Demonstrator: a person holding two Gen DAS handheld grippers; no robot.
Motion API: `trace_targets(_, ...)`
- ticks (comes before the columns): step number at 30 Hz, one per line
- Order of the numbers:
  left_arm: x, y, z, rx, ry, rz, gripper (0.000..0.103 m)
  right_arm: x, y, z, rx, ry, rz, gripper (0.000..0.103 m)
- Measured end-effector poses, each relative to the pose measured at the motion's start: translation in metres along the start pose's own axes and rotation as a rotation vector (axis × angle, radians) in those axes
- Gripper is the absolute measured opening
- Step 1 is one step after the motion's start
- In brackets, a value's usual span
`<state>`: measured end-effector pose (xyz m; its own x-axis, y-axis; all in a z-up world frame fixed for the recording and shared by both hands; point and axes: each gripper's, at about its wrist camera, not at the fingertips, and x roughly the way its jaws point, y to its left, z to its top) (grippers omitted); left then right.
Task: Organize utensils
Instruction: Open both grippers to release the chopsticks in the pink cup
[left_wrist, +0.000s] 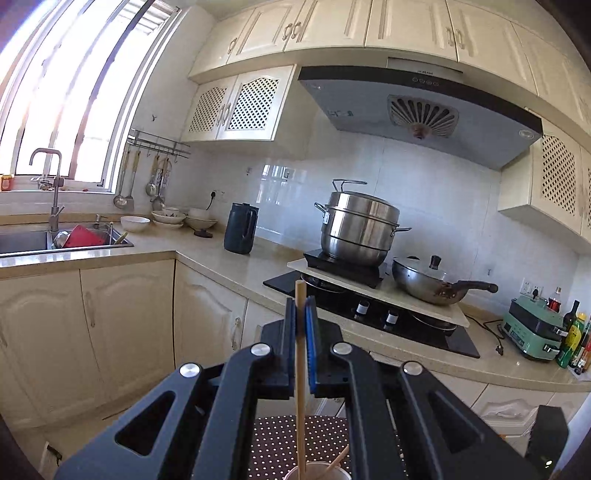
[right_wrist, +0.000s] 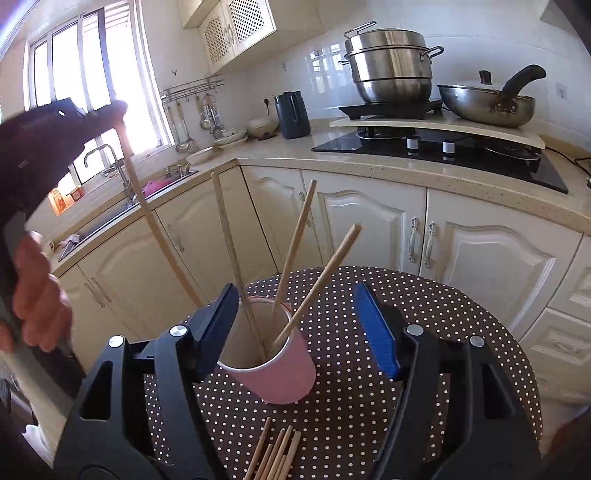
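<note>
Three chopsticks stand in the cup on the table.

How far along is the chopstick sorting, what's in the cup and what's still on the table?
Done: three chopsticks stand in the pink cup.
In hand: the left claw is shut on a fourth chopstick, held upright above the cup. The right claw is open around the cup, its pads not pressing it.
Left: a loose bunch of chopsticks lies on the dotted table in front of the cup.

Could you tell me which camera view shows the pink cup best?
The right wrist view: the pink cup shows whole, holding three chopsticks. The left wrist view catches only its rim at the bottom edge.
</note>
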<state>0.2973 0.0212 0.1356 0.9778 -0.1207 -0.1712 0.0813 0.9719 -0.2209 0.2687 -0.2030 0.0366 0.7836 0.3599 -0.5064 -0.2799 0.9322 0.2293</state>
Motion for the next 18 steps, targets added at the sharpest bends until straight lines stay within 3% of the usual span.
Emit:
trace_targets(10, 0.012, 0.004, -0.049, 0.097, 0.087, -0.046, 0.007, -0.007, -0.011, -0.005, 0.018, 0.023, -0.043, 0.066)
trace_targets(14, 0.006, 0.009, -0.069, 0.11, 0.139, -0.038, 0.024, -0.011, -0.016, -0.01, 0.046, 0.03, -0.051, 0.066)
trace_targets(18, -0.006, 0.013, -0.083, 0.103, 0.16, -0.039, 0.025, -0.022, -0.017, -0.013, 0.064, 0.024, -0.057, 0.069)
